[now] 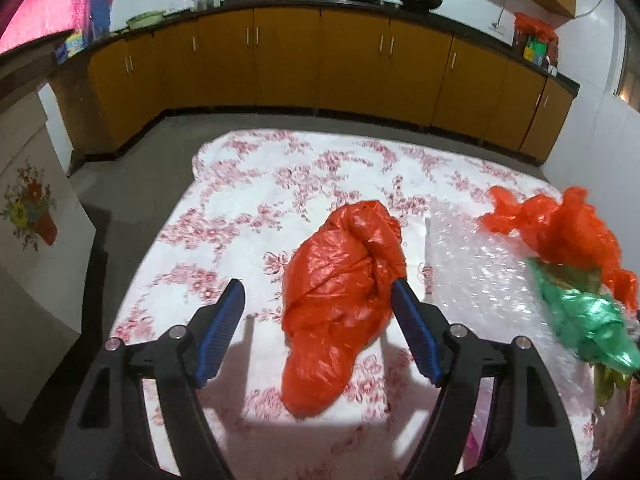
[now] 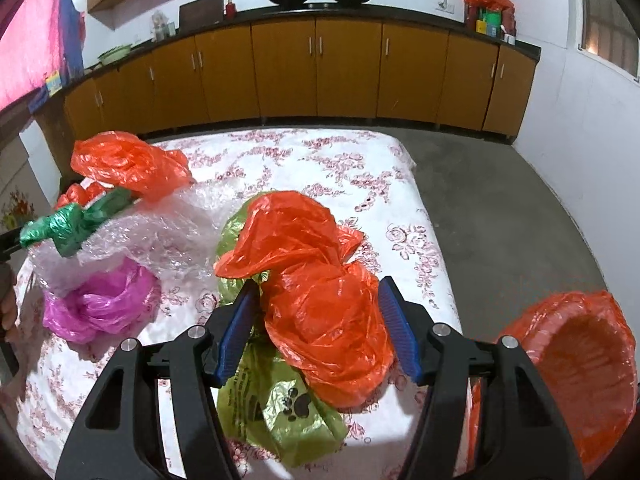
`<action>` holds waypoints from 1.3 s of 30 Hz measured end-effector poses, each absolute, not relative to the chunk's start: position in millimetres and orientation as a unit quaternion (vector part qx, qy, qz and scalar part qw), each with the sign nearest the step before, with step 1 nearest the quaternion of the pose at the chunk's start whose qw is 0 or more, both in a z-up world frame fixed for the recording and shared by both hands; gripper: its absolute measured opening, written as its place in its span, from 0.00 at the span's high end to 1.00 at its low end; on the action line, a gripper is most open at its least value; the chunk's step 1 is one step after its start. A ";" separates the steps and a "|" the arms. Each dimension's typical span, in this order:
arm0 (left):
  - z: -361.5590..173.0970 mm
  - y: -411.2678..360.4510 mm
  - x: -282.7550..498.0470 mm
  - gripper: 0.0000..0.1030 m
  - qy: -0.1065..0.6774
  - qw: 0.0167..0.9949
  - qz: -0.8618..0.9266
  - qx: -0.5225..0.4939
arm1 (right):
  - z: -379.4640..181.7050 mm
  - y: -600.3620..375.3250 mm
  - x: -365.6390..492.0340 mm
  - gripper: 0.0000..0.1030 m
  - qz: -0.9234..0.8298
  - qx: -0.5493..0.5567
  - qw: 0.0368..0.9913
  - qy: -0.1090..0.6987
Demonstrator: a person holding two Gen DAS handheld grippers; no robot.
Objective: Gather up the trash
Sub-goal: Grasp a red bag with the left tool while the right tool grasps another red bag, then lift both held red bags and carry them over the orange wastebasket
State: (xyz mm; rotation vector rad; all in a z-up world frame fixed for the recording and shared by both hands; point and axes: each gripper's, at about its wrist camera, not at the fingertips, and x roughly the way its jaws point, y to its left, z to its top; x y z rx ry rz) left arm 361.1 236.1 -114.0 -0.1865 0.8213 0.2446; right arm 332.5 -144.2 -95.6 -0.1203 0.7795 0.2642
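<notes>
step: i judge i'm mid-collection, lining both tongs up on crumpled plastic bags lying on the flowered sheet (image 1: 248, 184).
left tongs (image 1: 318, 308): jaws wide apart, holding nothing; an orange bag (image 1: 340, 296) lies in the middle of the sheet, its right side close against the right pad, the left pad clear of it.
right tongs (image 2: 316, 320): jaws partly apart around another orange bag (image 2: 320, 308) near the sheet's right edge; the left pad looks to touch it, but i can't tell whether it's pinched.
other trash: green bag (image 2: 276, 408) under that orange one, pink bag (image 2: 100, 304) and bubble wrap (image 2: 132, 240) toward the left edge.
bin: orange-lined bin (image 2: 576, 368) just off the sheet's right edge.
next move: i'd say bring the jaws together on each bag, gathering enough plastic so it doesn't slip, then carry to the bin.
hard to make out: the bin is cut off by the frame; the green and orange bundle (image 1: 576, 280) is blurred, and what carries it is hidden.
</notes>
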 end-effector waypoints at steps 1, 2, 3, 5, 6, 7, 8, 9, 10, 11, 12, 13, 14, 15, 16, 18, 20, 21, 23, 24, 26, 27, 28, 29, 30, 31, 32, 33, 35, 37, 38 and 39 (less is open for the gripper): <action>-117.3 237.5 363.5 0.28 0.402 0.903 0.115 -0.096 | -97.0 -143.3 334.0 0.39 0.128 -0.062 0.914 0.380; -120.0 238.9 365.4 0.28 0.406 0.902 0.111 -0.102 | -97.9 -142.8 335.6 0.39 0.129 -0.065 0.913 0.382; -121.8 239.9 367.4 0.28 0.408 0.900 0.105 -0.109 | -98.9 -142.9 337.2 0.39 0.129 -0.065 0.912 0.384; -123.5 239.7 369.0 0.30 0.409 0.900 0.099 -0.112 | -99.8 -144.3 339.8 0.42 0.127 -0.063 0.911 0.386; -124.1 239.6 370.6 0.31 0.409 0.901 0.095 -0.111 | -100.4 -145.3 341.8 0.43 0.127 -0.062 0.911 0.388; -124.8 238.8 372.0 0.34 0.409 0.901 0.089 -0.111 | -100.9 -146.2 342.8 0.45 0.128 -0.060 0.910 0.389; -126.0 237.1 373.6 0.35 0.412 0.901 0.082 -0.110 | -101.6 -146.4 343.5 0.45 0.127 -0.061 0.910 0.390; -128.0 236.2 375.3 0.35 0.416 0.899 0.077 -0.110 | -102.6 -145.7 343.7 0.46 0.127 -0.064 0.909 0.391; -130.0 235.3 376.7 0.35 0.420 0.898 0.074 -0.109 | -103.7 -145.1 343.9 0.46 0.127 -0.067 0.909 0.392; -131.9 234.8 377.7 0.35 0.423 0.897 0.073 -0.109 | -104.7 -143.9 344.2 0.47 0.127 -0.070 0.908 0.392; -132.1 234.3 377.9 0.35 0.421 0.898 0.075 -0.109 | -105.6 -142.4 343.5 0.49 0.128 -0.075 0.908 0.392; -131.9 234.2 378.2 0.37 0.421 0.897 0.074 -0.111 | -105.7 -141.9 342.7 0.52 0.129 -0.078 0.908 0.392; -131.7 234.8 378.5 0.42 0.420 0.897 0.072 -0.115 | -105.4 -141.6 342.0 0.55 0.130 -0.079 0.907 0.392; -131.3 235.5 378.7 0.45 0.420 0.897 0.067 -0.120 | -105.1 -142.0 341.6 0.57 0.132 -0.077 0.907 0.393; -131.1 235.8 378.9 0.53 0.419 0.897 0.063 -0.121 | -104.6 -142.9 341.3 0.60 0.133 -0.075 0.907 0.393; -129.1 235.3 379.0 0.58 0.418 0.899 0.059 -0.118 | -102.5 -146.4 340.3 0.63 0.134 -0.066 0.907 0.395; -127.0 234.4 376.5 0.61 0.414 0.902 0.059 -0.112 | -100.7 -149.9 339.5 0.65 0.134 -0.057 0.907 0.395; -125.5 234.4 374.6 0.62 0.411 0.903 0.060 -0.110 | -99.3 -152.8 338.0 0.65 0.135 -0.049 0.907 0.396; -122.4 234.7 370.2 0.63 0.406 0.905 0.063 -0.109 | -96.6 -157.0 334.7 0.65 0.135 -0.039 0.908 0.394; -120.8 235.2 367.4 0.63 0.404 0.906 0.063 -0.110 | -94.5 -158.5 332.4 0.65 0.135 -0.036 0.909 0.392; -115.4 236.1 359.2 0.63 0.397 0.909 0.067 -0.110 | -90.7 -161.3 328.7 0.65 0.134 -0.034 0.912 0.387; -112.0 236.1 354.5 0.63 0.394 0.910 0.069 -0.109 | -87.4 -163.4 325.1 0.65 0.134 -0.032 0.913 0.384; -109.3 235.8 350.6 0.63 0.392 0.911 0.069 -0.108 | -85.4 -164.7 323.0 0.65 0.134 -0.030 0.914 0.382; -106.1 235.3 345.7 0.63 0.388 0.913 0.069 -0.108 | -82.6 -166.4 320.2 0.65 0.134 -0.029 0.915 0.379; -101.0 233.6 338.9 0.63 0.384 0.915 0.067 -0.105 | -78.1 -168.8 314.9 0.65 0.135 -0.027 0.917 0.375; -96.5 231.6 333.3 0.63 0.380 0.917 0.067 -0.103 | -74.7 -170.4 311.5 0.65 0.134 -0.026 0.919 0.371; -93.0 229.3 328.4 0.63 0.376 0.919 0.066 -0.101 | -70.4 -172.5 306.3 0.65 0.133 -0.026 0.921 0.366; -87.0 225.2 320.5 0.63 0.371 0.921 0.064 -0.097 | -65.7 -174.9 300.2 0.65 0.133 -0.026 0.923 0.361; -77.7 218.1 308.6 0.63 0.363 0.925 0.059 -0.094 | -57.3 -178.9 289.0 0.65 0.133 -0.026 0.927 0.351; -67.5 207.9 296.4 0.63 0.354 0.929 0.050 -0.090 | -48.0 -182.2 276.2 0.65 0.131 -0.029 0.931 0.339; -63.1 202.8 290.9 0.63 0.350 0.931 0.046 -0.088 | -44.0 -184.7 270.3 0.65 0.130 -0.031 0.933 0.334; -58.6 197.9 285.1 0.63 0.346 0.933 0.041 -0.087 | -38.1 -187.8 261.2 0.65 0.127 -0.034 0.936 0.325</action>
